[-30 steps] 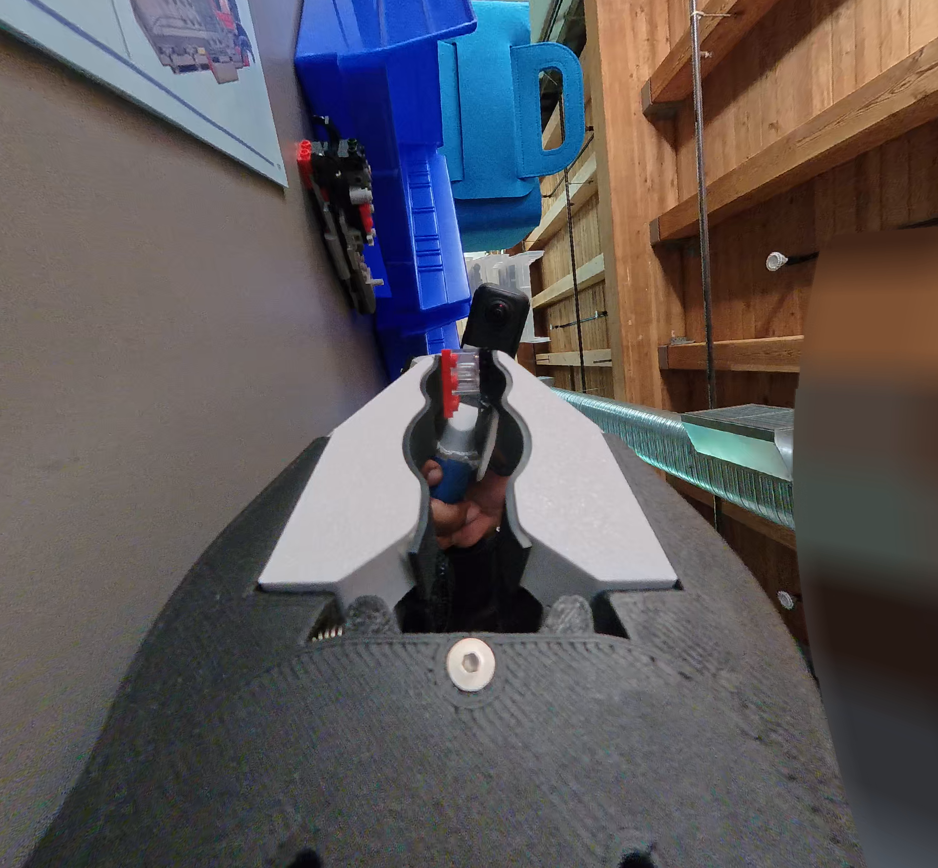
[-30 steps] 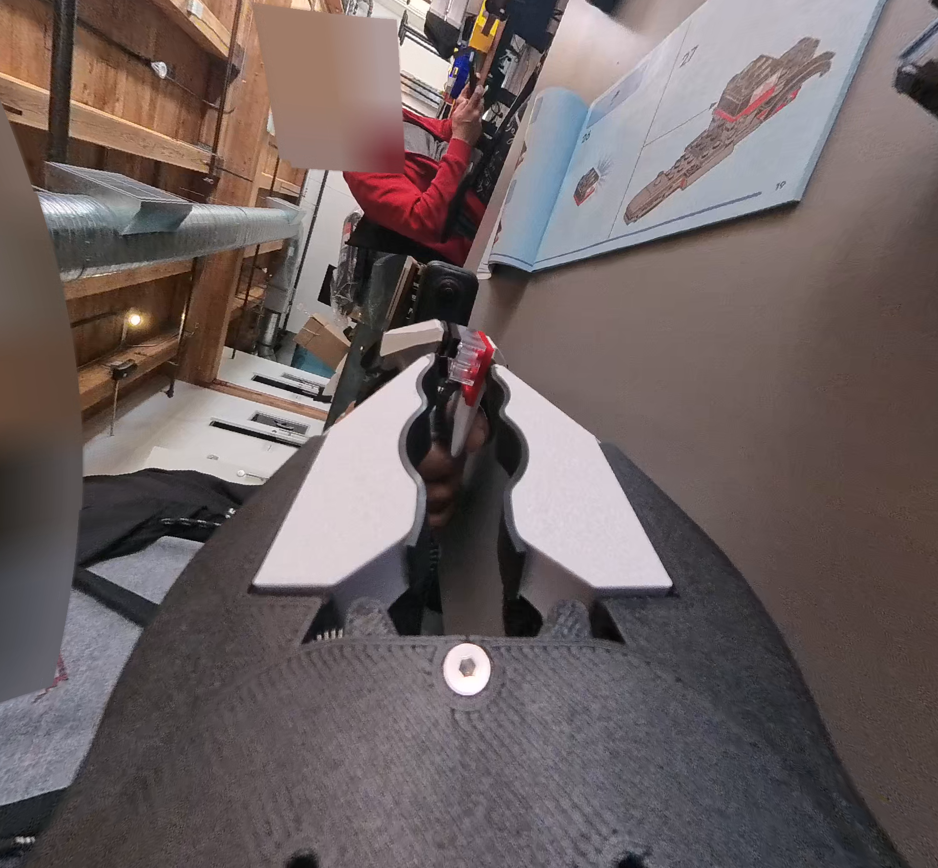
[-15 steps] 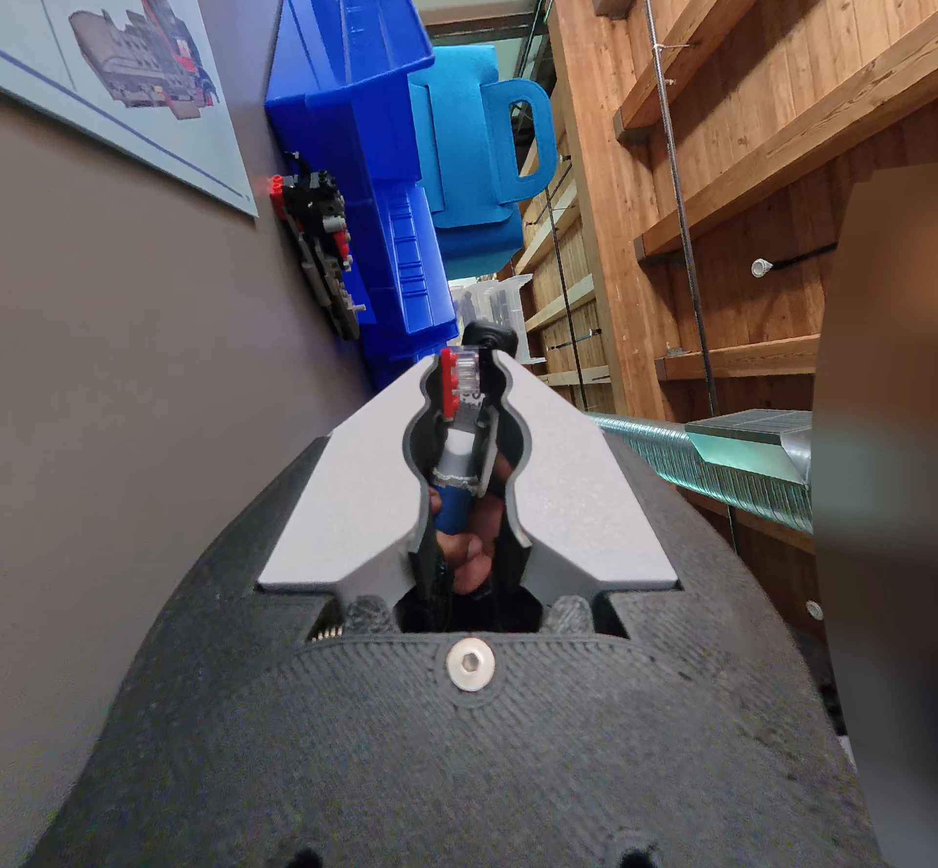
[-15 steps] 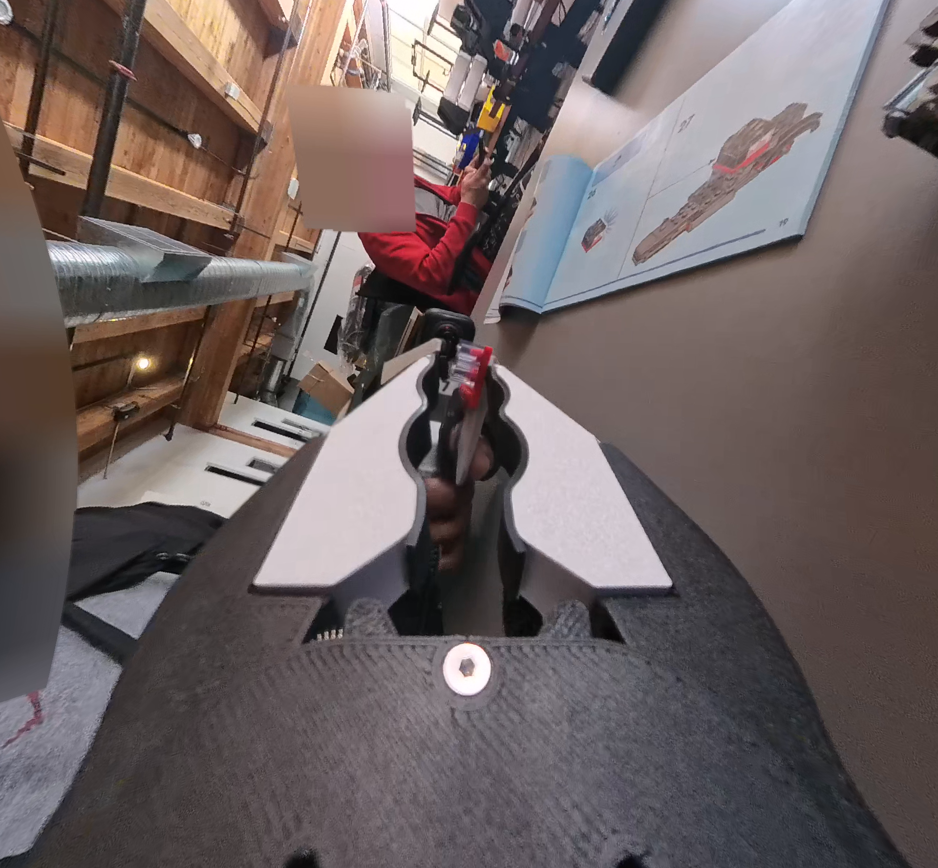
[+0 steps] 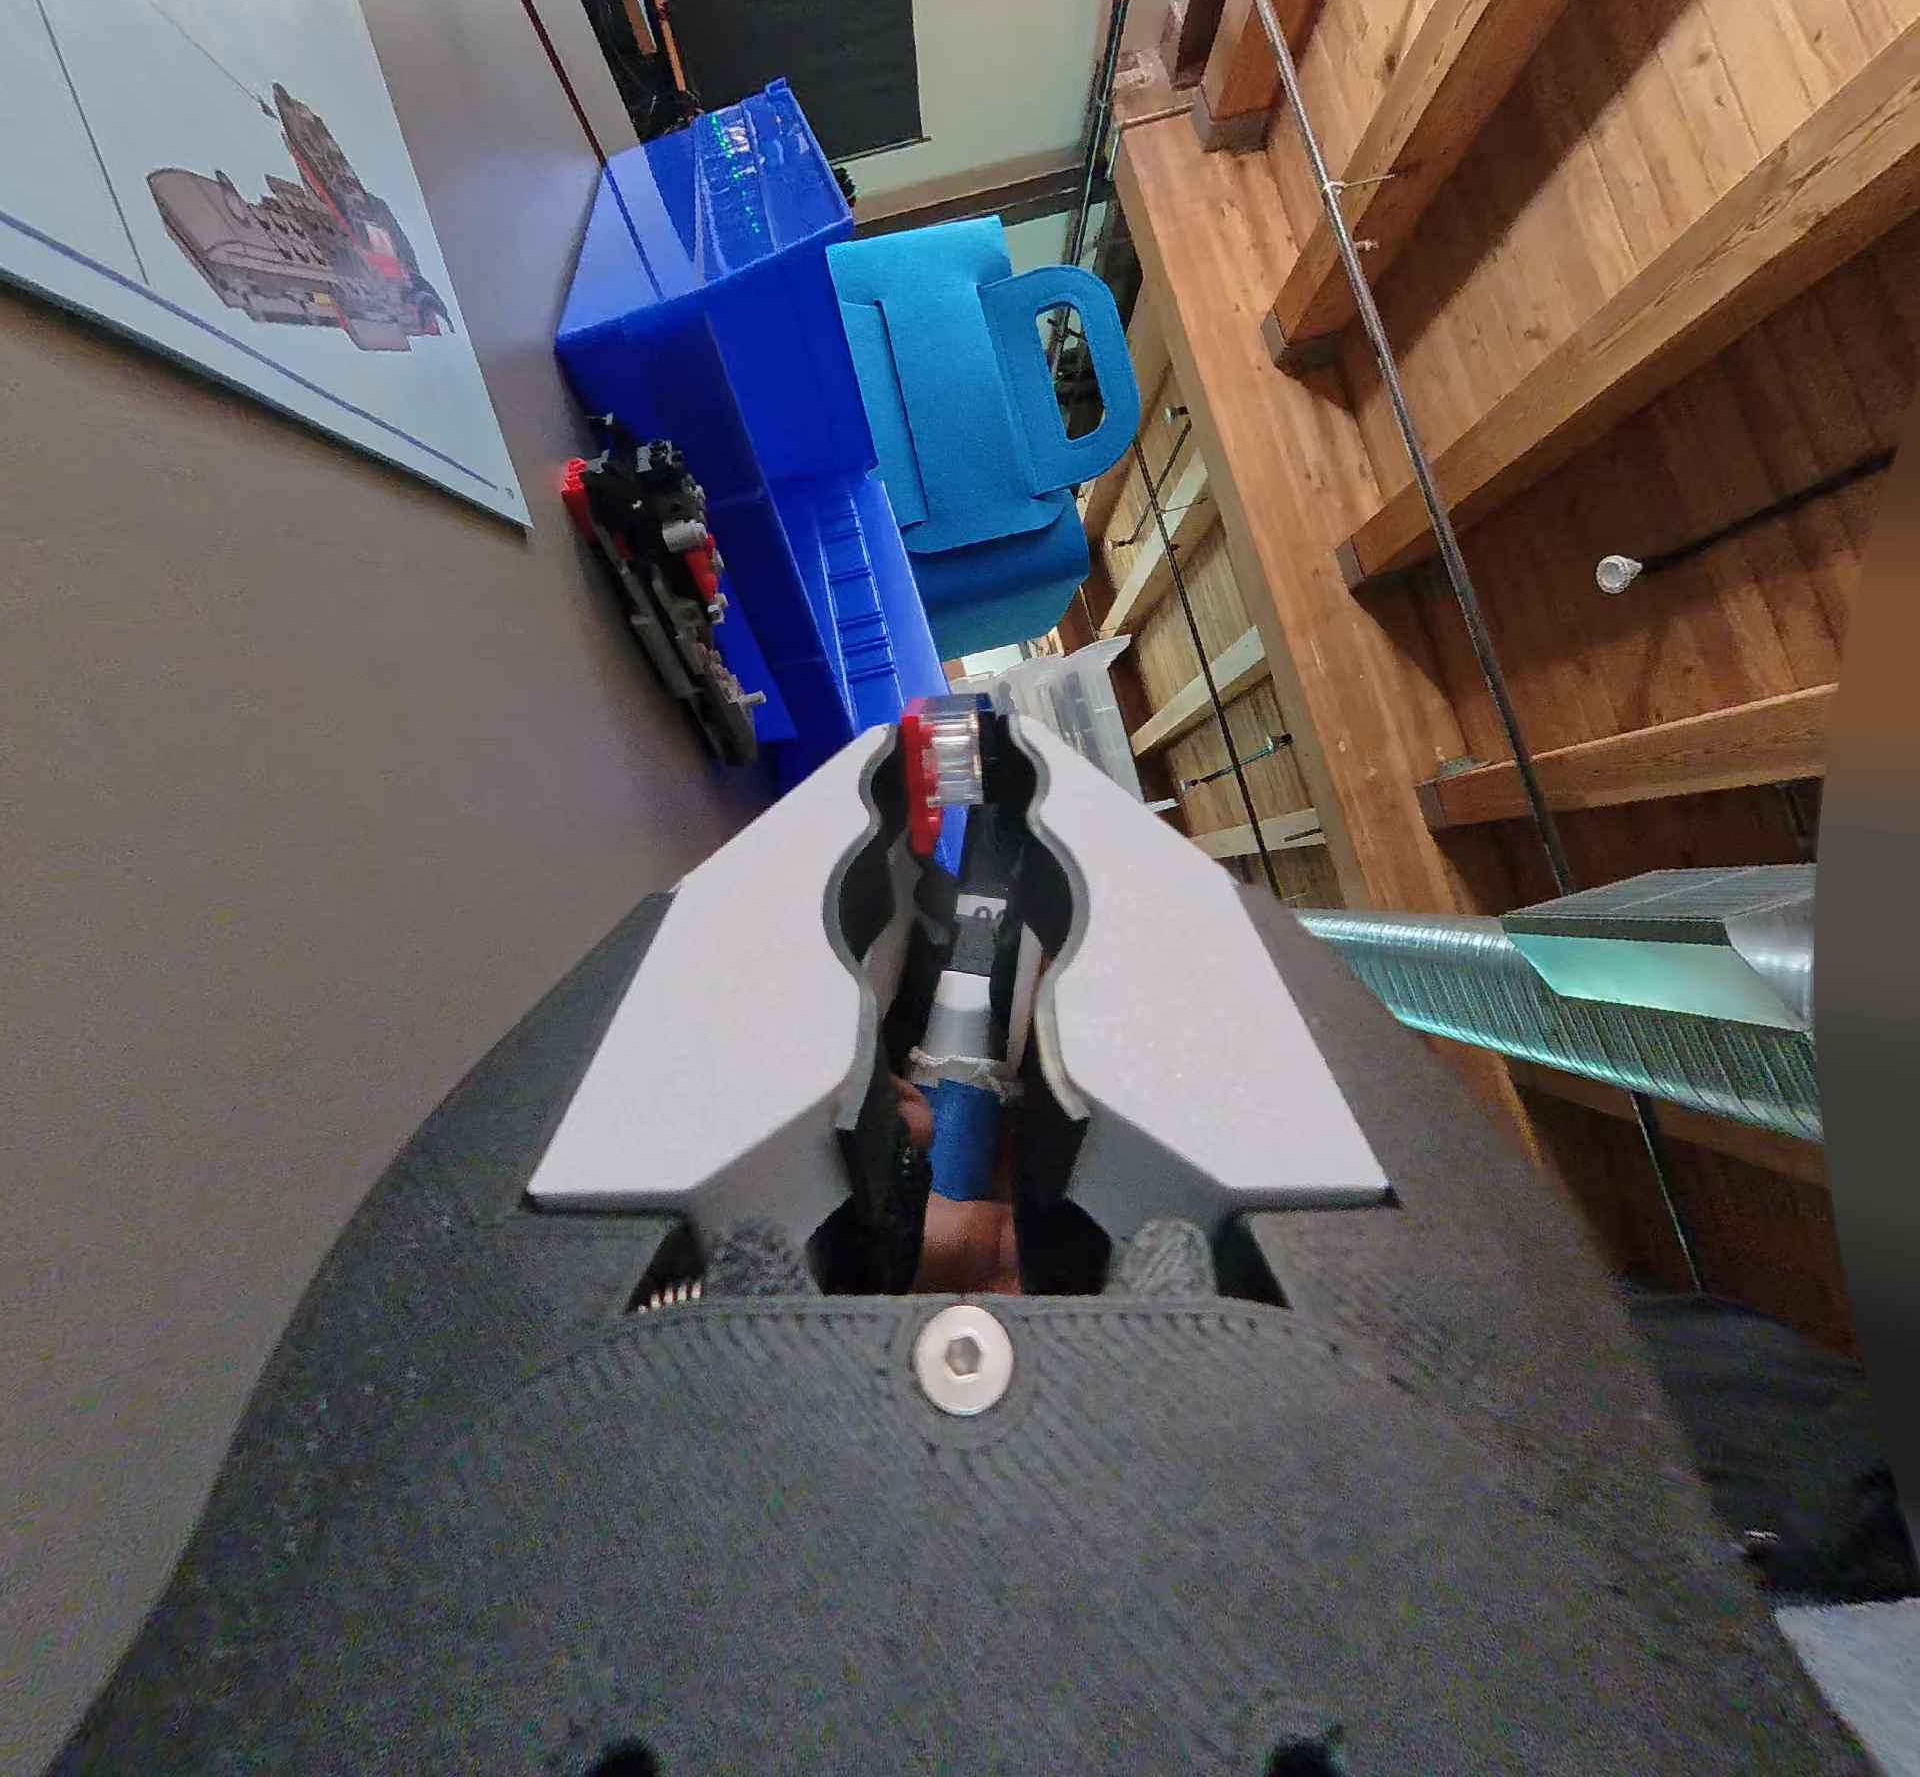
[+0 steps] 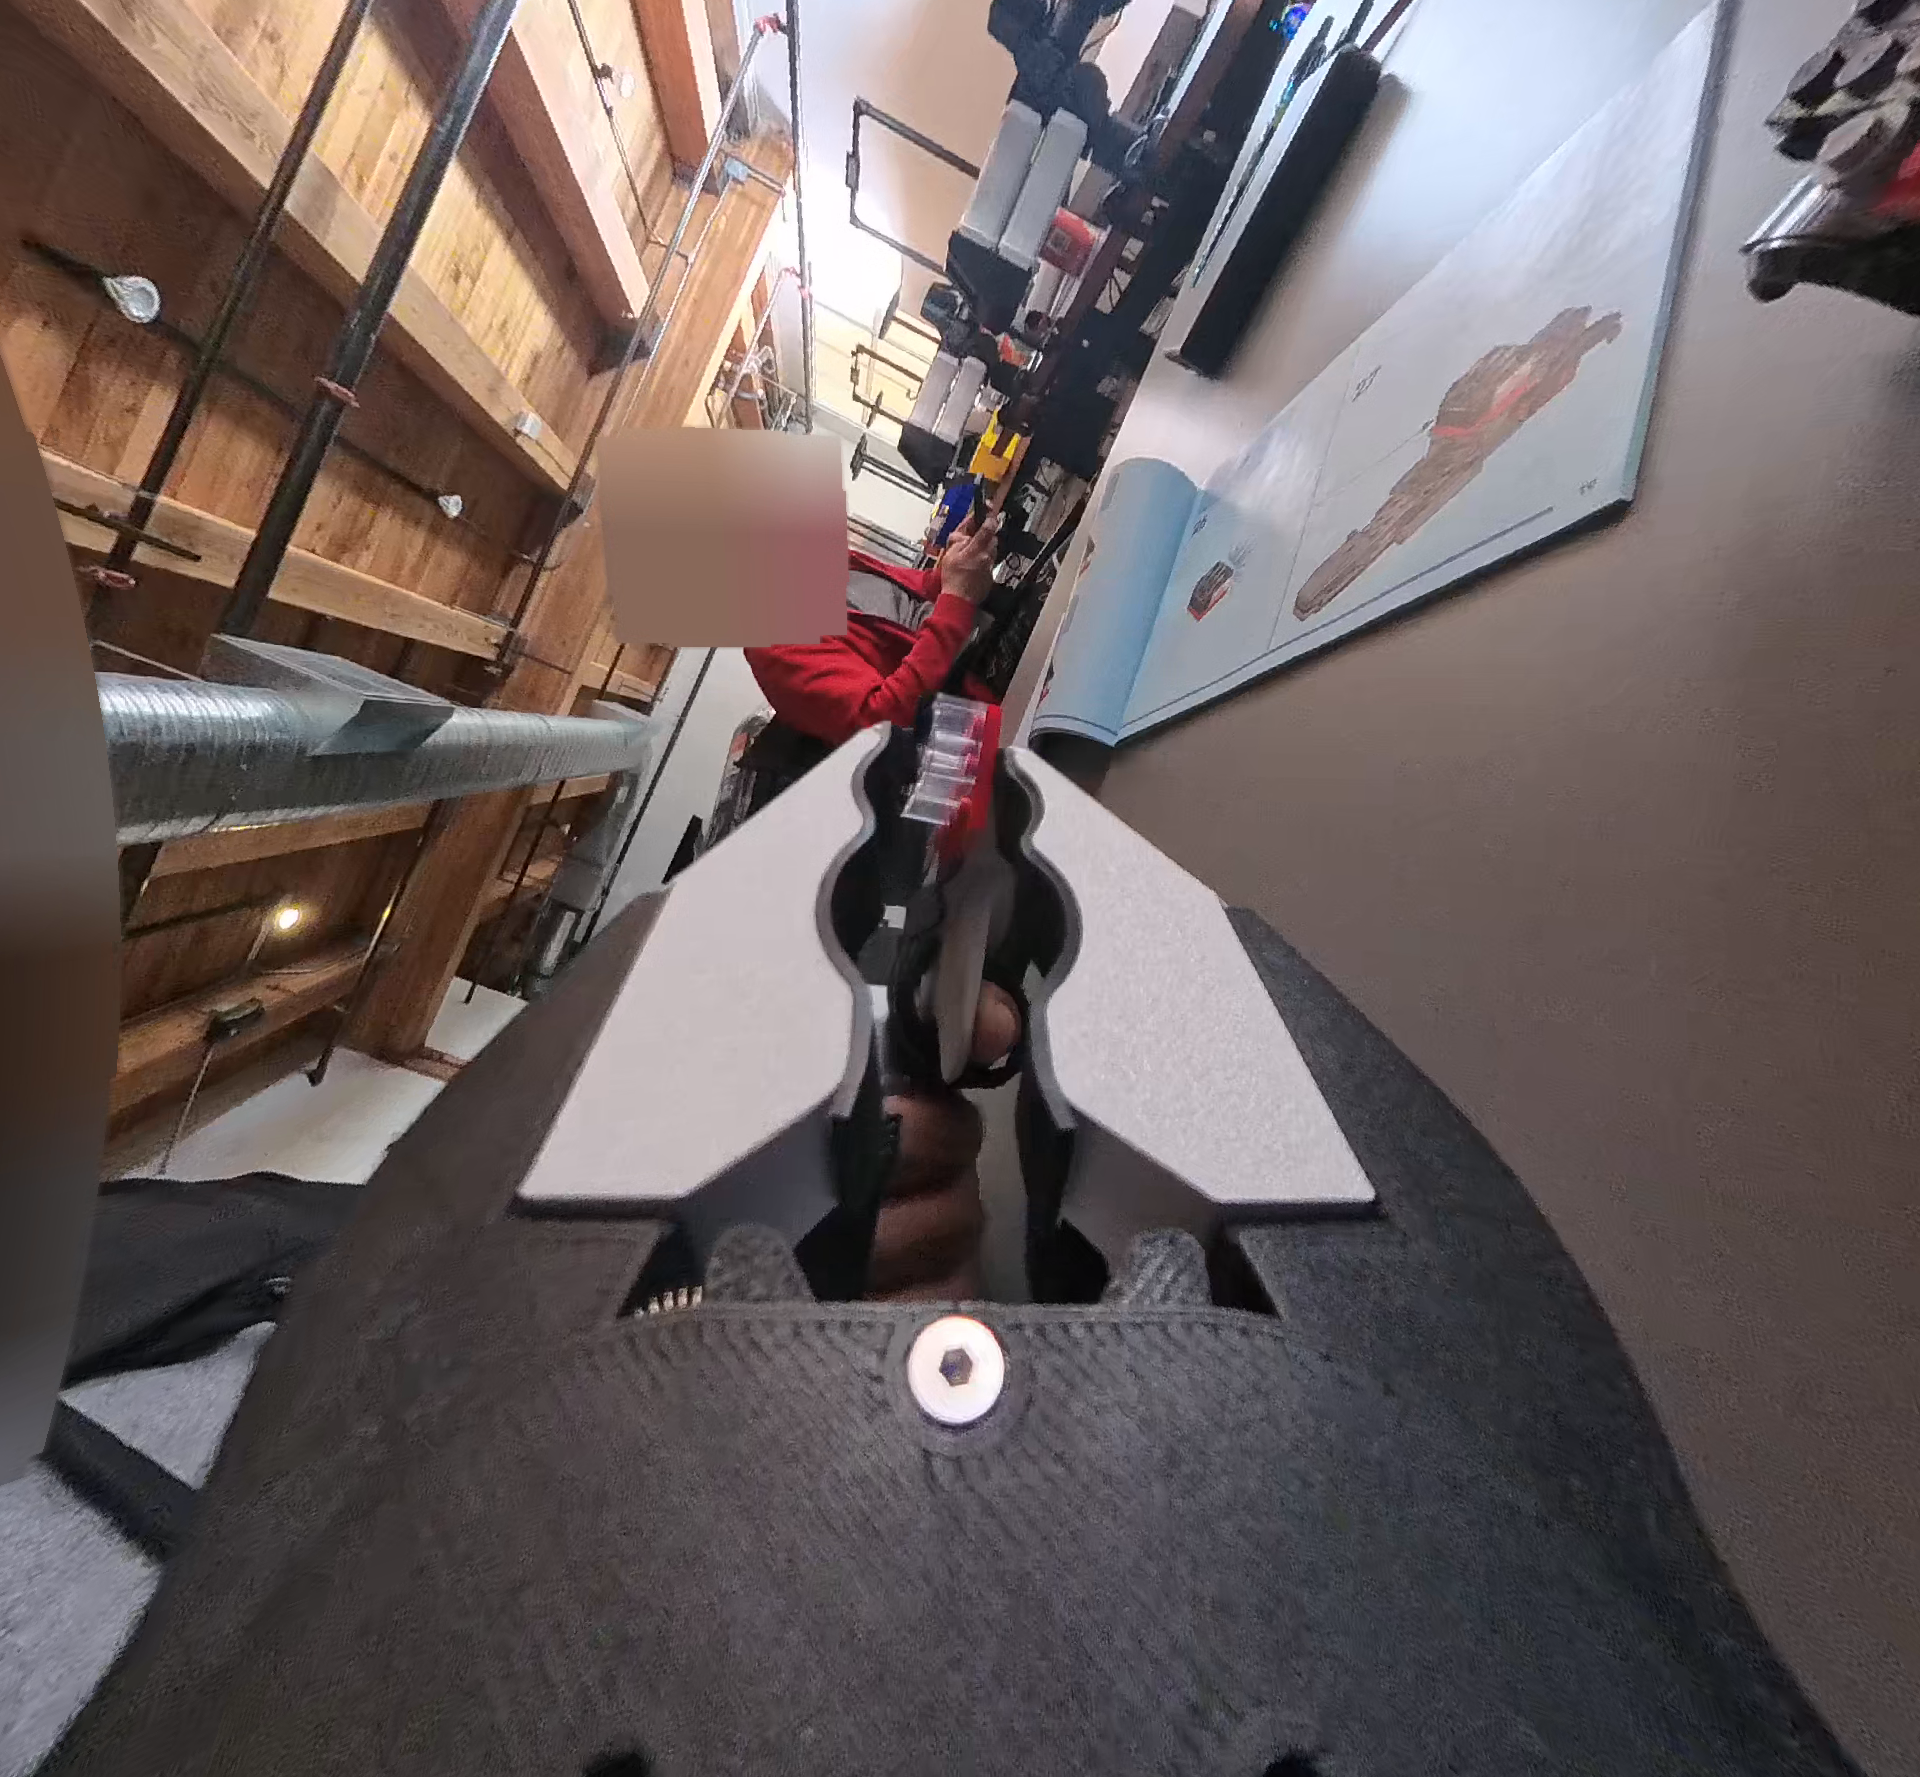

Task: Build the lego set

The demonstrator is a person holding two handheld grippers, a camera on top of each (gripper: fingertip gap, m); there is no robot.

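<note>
Both views are rolled on their side, and the brown table (image 5: pixel 260 792) fills the left of the left wrist view. My left gripper (image 5: pixel 954 751) is shut on a small red lego plate with clear studs (image 5: pixel 940 771), held in the air. My right gripper (image 6: pixel 943 761) meets it tip to tip and is shut on the same red and clear piece (image 6: pixel 951 777). Each view shows the other gripper and a hand behind the piece. The partly built dark lego model (image 5: pixel 665 605) lies on the table by the blue bins; it also shows in the right wrist view (image 6: pixel 1860 117).
An open instruction booklet (image 5: pixel 208 200) lies on the table; it also shows in the right wrist view (image 6: pixel 1403 501). Blue bins (image 5: pixel 748 356) and a lighter blue bag with a handle (image 5: pixel 966 397) stand behind the model. A person in a red sleeve (image 6: pixel 862 667) sits beyond the table's end. Only a small space, under 4 cm, lies between the two pairs of fingers.
Both grippers have stayed shut on the piece and tilted together. The bins and model now sit farther off in the left view. The piece's clear studs show more in the right view.
</note>
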